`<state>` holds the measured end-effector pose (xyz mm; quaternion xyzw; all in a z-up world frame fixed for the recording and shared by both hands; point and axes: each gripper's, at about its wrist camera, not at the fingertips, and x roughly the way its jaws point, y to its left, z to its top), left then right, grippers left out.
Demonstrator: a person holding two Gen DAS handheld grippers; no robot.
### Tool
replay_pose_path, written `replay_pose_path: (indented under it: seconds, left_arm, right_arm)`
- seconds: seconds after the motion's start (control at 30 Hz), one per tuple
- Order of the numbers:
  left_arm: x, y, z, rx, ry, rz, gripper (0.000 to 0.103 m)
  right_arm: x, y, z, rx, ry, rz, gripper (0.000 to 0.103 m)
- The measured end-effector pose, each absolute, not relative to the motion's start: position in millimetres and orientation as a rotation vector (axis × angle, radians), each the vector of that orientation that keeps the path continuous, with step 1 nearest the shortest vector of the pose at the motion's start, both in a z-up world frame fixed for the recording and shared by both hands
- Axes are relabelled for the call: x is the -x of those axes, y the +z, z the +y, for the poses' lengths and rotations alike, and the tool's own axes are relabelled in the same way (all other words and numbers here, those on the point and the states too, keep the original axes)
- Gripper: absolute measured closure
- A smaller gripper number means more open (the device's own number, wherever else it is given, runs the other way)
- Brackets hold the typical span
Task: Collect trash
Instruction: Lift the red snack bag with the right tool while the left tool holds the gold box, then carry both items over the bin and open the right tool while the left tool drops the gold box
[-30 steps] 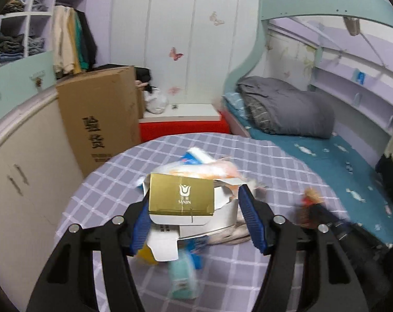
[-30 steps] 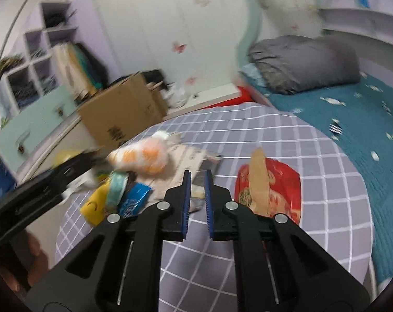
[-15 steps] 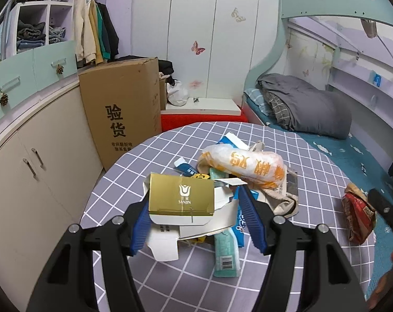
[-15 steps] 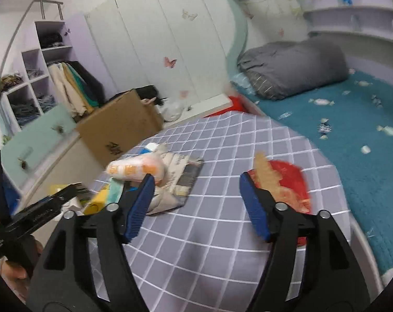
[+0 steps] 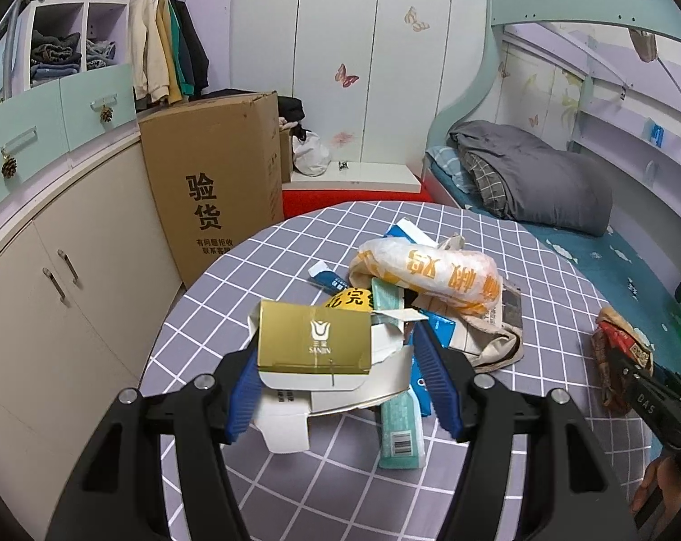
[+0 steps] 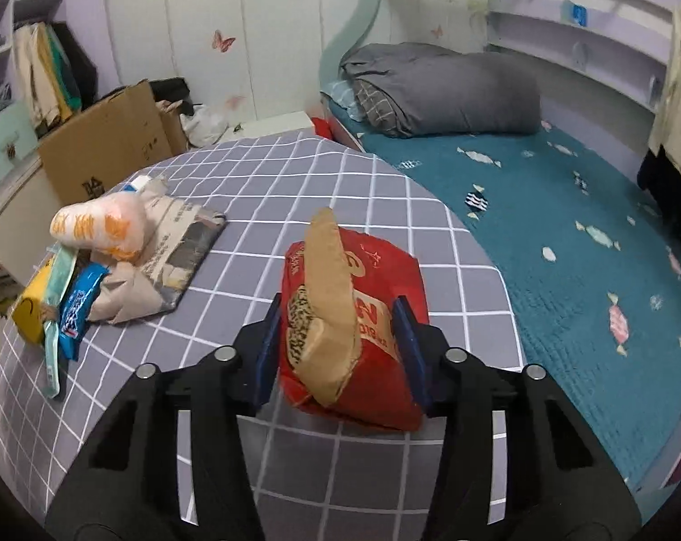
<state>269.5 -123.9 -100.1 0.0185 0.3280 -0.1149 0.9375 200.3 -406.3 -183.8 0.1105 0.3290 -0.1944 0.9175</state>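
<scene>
While its jaws have just been closing, the right gripper (image 6: pixel 340 351) straddles a red snack bag (image 6: pixel 363 315) with a tan paper strip (image 6: pixel 329 297) lying over it, the blue pads at the bag's two sides; whether they press on it yet cannot be told. That bag lies on the round bench (image 6: pixel 268 189) under a grey checked cloth, near the edge facing the teal bed (image 6: pixel 565 234). Off to its left, well apart, sits the trash pile (image 6: pixel 115 261): an orange-and-white plastic bag, a crumpled paper bag, blue and yellow wrappers. At the other side, the left gripper (image 5: pixel 335 383) has its jaws set fairly wide around a gold carton (image 5: pixel 313 338) with white flaps, holding it against the near side of the pile (image 5: pixel 426 284). Beyond the bench stands a tall cardboard box (image 5: pixel 218 180) beside cream cabinets (image 5: pixel 61 279).
</scene>
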Motion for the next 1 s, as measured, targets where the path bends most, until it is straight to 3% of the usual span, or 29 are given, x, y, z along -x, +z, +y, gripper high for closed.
replay_pose_path:
  seconds: [0.3, 0.5, 1.0]
  left_arm:
    - [-252.7, -88.4, -70.3, 0.010, -0.199, 0.634, 0.041]
    - [-242.5, -92.5, 2.5, 0.093, -0.114, 0.635, 0.041]
    - [-247.2, -177.4, 228.5, 0.282, 0.252, 0.791, 0.041]
  right_arm:
    - [-185.7, -129.3, -332.0, -0.232, -0.151, 0.516, 0.063]
    - [-197.2, -109.8, -227.0, -0.206, 0.168, 0.496, 0.063]
    - [-269.3, -161.8, 11.3, -0.041, 0.560, 0.649, 0.063]
